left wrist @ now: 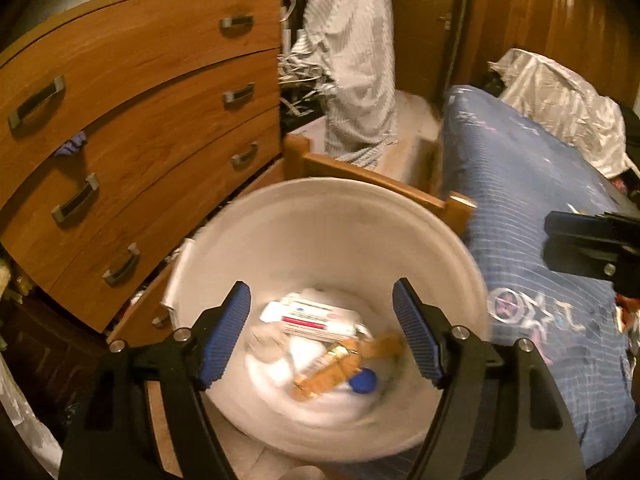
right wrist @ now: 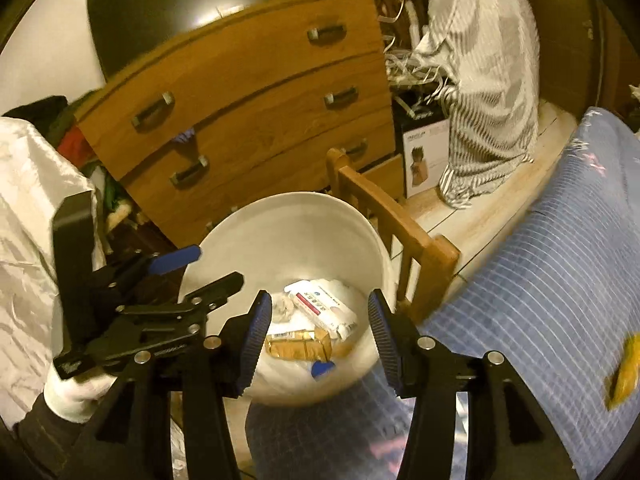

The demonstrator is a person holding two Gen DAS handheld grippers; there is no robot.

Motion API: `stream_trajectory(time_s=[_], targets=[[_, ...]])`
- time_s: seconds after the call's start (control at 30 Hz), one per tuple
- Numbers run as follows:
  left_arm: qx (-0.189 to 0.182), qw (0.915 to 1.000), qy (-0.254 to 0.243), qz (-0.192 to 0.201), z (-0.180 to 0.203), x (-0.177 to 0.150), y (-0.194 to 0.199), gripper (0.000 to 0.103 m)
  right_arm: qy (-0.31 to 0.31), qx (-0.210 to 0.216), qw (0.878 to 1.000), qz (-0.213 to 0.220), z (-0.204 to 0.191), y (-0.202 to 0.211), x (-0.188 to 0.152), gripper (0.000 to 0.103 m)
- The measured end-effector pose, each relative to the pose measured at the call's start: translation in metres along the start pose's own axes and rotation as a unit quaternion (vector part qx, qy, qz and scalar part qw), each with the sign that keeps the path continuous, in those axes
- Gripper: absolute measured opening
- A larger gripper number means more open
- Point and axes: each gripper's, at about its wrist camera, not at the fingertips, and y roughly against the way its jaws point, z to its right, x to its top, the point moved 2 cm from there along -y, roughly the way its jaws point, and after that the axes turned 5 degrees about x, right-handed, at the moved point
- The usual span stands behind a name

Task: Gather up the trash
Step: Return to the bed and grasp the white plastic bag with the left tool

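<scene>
A white bin (left wrist: 320,232) (right wrist: 288,232) stands on the floor between the drawers and the bed. Inside lie a white box with a red stripe (left wrist: 316,318) (right wrist: 324,306), a golden wrapper (left wrist: 332,368) (right wrist: 300,346), a blue cap (left wrist: 363,382) and crumpled tissue. My left gripper (left wrist: 321,292) (right wrist: 214,268), held by a white-gloved hand (right wrist: 72,396), hangs open over the bin with nothing between its pads. My right gripper (right wrist: 319,298) (left wrist: 554,240) is also open and empty above the bin's near side. A yellow wrapper (right wrist: 626,372) lies on the blue bedspread (right wrist: 540,272).
A wooden chest of drawers (left wrist: 140,120) stands behind the bin, with a wooden bed frame (left wrist: 380,184) (right wrist: 400,224) to the bin's right. Striped cloth (left wrist: 352,60) hangs at the back above a printed box (right wrist: 424,156). White satin fabric (right wrist: 24,200) lies at the left.
</scene>
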Motion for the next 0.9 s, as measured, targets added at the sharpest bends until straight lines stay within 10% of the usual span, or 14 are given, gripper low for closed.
stream_trajectory(time_s=[0.43, 0.7, 0.9], targets=[[-0.124, 0.9859, -0.112, -0.010, 0.166, -0.062, 0.019, 0.070, -0.100, -0.133, 0.979, 0.114, 0.093, 0.208, -0.242, 0.056], [-0.244, 0.9450, -0.215, -0.035, 0.316, -0.119, 0.051, 0.070, -0.221, -0.234, 0.934, 0.153, 0.183, 0.329, -0.387, 0.056], [-0.319, 0.9146, -0.243, -0.053, 0.418, -0.135, 0.074, 0.070, -0.311, -0.245, 0.901, 0.178, 0.259, 0.370, -0.436, 0.056]])
